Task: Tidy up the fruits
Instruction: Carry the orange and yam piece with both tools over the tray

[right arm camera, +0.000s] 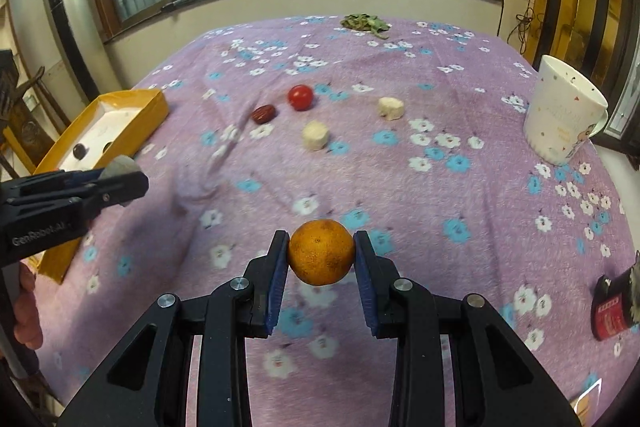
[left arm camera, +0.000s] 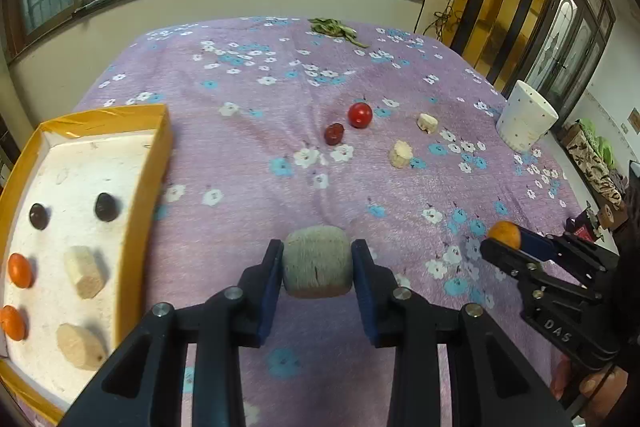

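Left tool (left arm camera: 318, 261) clamped on a pale cut banana chunk (left arm camera: 318, 259), lifted clear of the purple flowered cloth surface (left arm camera: 280, 99), likely bound for the yellow-rimmed white tray (left arm camera: 154, 163) at nine o'clock. Right tool (right arm camera: 321, 253) gripping a small round orange (right arm camera: 321, 251), raised likewise. Farther, toward twelve: wrinkled red date (left arm camera: 334, 133), glossy red tomato (left arm camera: 360, 115), two more pale chunks, awaiting sorting.
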